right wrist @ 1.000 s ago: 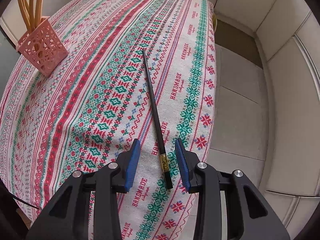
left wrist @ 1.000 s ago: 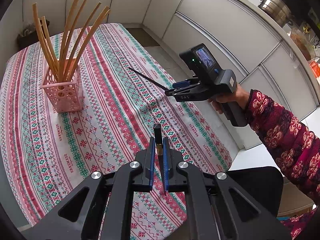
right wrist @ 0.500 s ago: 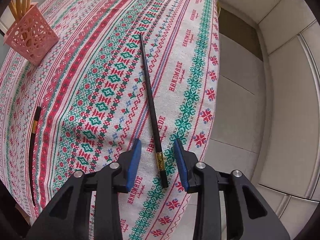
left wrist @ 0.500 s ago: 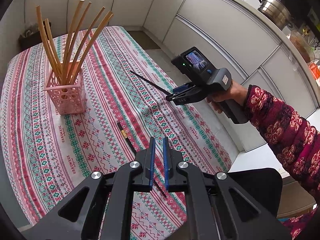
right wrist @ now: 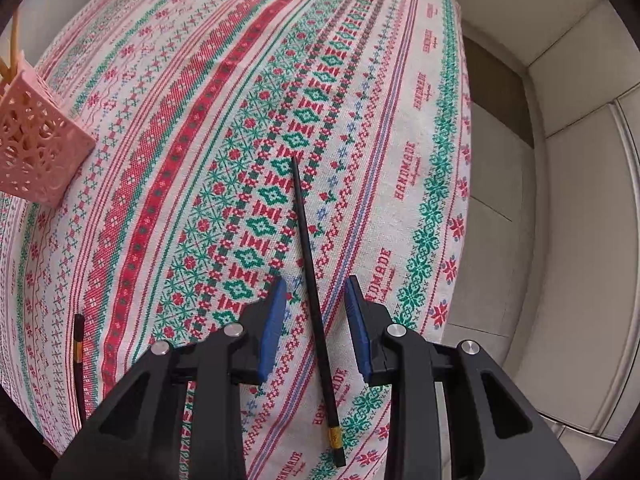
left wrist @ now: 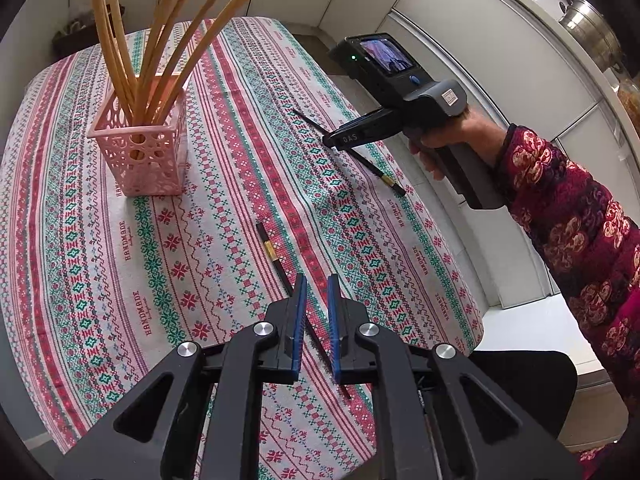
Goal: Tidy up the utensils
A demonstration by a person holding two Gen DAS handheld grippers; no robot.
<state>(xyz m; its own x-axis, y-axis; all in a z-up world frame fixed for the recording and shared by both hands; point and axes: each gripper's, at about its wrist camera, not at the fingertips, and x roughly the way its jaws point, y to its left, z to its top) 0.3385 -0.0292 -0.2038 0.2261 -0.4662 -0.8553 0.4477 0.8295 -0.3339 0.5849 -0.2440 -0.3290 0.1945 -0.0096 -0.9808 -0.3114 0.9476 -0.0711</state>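
Two black chopsticks lie flat on the desk, on the patterned tablecloth (left wrist: pixel 224 168), well apart from each other.

Chopstick A (right wrist: pixel 314 300): long axis runs away from the right gripper, thin tip far, gold-banded blunt end near the cloth's front edge. In the left wrist view it lies diagonally near the desk's right edge, partly hidden by the right gripper's body.

Chopstick B (left wrist: pixel 276 256): long axis diagonal, gold-banded end pointing toward the pink lattice holder (left wrist: pixel 140 152), thin end passing under the left gripper.

Right gripper (right wrist: pixel 314 308): fingers spread wide, straddling chopstick A's mid-shaft; neither blue pad touches it, and whether the tips touch the cloth I cannot tell.

Left gripper (left wrist: pixel 316 320): fingers set a narrow gap apart, empty, above chopstick B's lower shaft.

View differences: only the left wrist view shows the person's right hand (left wrist: pixel 452 140) on the handle and the tan chopsticks (left wrist: pixel 160 40) fanning upright from the holder. The right wrist view shows just the holder's corner and chopstick B's banded end at the left edge.
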